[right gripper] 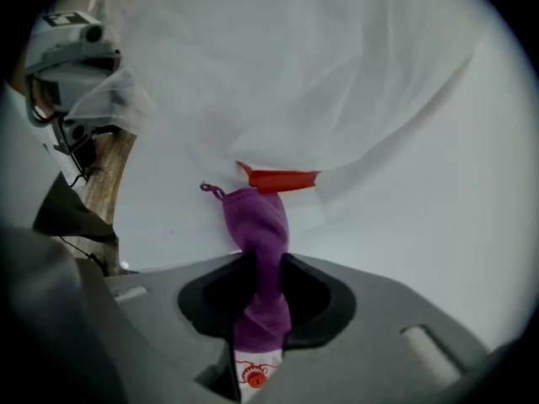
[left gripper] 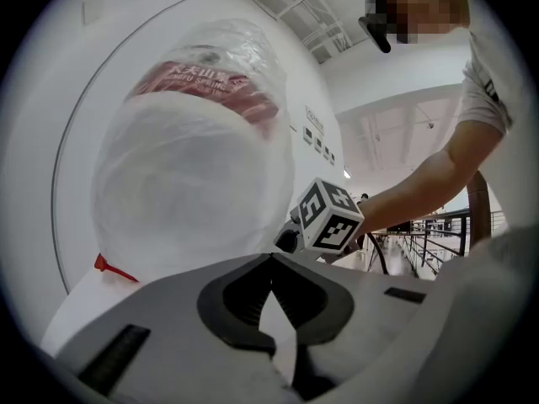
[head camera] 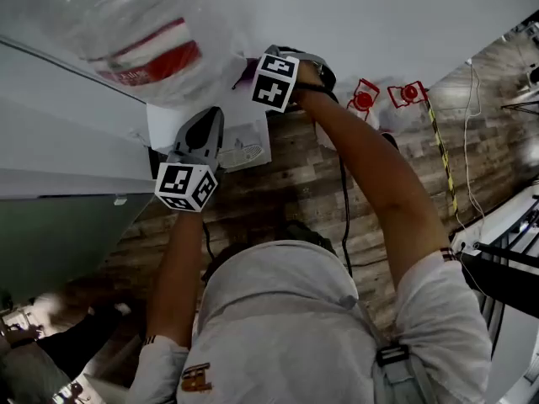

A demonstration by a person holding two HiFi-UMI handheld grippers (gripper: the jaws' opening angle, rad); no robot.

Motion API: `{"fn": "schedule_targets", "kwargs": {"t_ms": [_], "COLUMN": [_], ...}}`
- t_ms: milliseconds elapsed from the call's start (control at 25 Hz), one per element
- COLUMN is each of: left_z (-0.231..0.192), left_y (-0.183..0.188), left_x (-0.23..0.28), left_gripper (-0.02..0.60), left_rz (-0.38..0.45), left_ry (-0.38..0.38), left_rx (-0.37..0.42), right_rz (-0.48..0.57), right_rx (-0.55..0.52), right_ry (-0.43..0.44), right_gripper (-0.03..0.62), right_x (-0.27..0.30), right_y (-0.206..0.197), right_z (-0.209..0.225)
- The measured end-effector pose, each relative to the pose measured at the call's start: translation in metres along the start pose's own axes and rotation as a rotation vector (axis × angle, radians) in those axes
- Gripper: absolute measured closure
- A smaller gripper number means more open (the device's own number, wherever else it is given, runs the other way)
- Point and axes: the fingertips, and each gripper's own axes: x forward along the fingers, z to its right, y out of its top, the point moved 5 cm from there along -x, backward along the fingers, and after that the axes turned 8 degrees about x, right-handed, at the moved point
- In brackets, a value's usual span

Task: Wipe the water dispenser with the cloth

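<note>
The right gripper (right gripper: pixel 261 268) has its jaws clenched on a purple cloth (right gripper: pixel 257 221), which sticks out past the tips and presses against the white top of the water dispenser (right gripper: pixel 404 225), just below a red tag (right gripper: pixel 282 178). Above it sits the big bottle (left gripper: pixel 194 192), wrapped in clear plastic with a red label. The left gripper (left gripper: pixel 271 259) is held up beside the bottle, its jaws closed together with nothing between them. Both of the person's arms reach forward over a wooden floor (head camera: pixel 286 183).
</note>
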Motion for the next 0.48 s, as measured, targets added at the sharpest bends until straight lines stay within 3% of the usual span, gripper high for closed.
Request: {"fn": "schedule_targets", "kwargs": {"t_ms": [480], "left_z": [0.009], "left_y": [0.002], "left_x": [0.011], "left_gripper": [0.583], "left_rz": [-0.036], "left_ry": [0.113], "left_rx": [0.017], "right_rz": [0.036], "right_rx": [-0.067], "right_ry": [0.015], "right_gripper": [0.502], "right_x": [0.032], "right_y": [0.008], "right_z": [0.056]}}
